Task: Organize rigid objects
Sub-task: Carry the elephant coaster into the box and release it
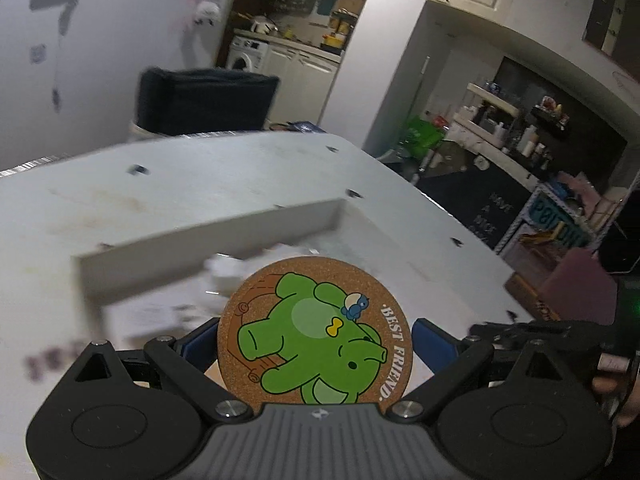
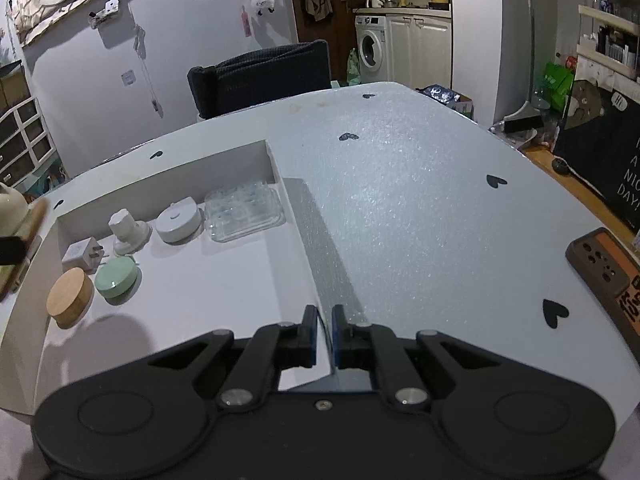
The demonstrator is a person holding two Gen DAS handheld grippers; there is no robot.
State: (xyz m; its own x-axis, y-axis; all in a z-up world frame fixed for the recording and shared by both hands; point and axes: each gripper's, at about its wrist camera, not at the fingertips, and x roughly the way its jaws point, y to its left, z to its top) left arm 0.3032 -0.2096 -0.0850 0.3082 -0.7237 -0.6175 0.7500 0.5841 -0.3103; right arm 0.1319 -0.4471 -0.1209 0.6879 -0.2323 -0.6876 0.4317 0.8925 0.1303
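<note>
My left gripper [image 1: 314,338] is shut on a round cork coaster [image 1: 316,320] printed with a green cartoon animal. Its blue pads [image 1: 430,340] press the coaster's two edges. It holds the coaster above the near part of an open white box [image 1: 208,236]; that view is blurred. My right gripper [image 2: 324,336] is shut on the thin right wall of the same box [image 2: 168,184] at its near corner. Inside the box lie a wooden round lid [image 2: 70,298], a mint round piece [image 2: 116,280], a white plug [image 2: 82,256], a white puck [image 2: 178,220] and a clear plastic case [image 2: 244,212].
The table [image 2: 400,184] has a white cover with black hearts. A brown phone case [image 2: 604,276] lies at its right edge. A dark chair back [image 2: 260,76] stands behind the table. A hand [image 1: 616,392] shows at the right of the left wrist view.
</note>
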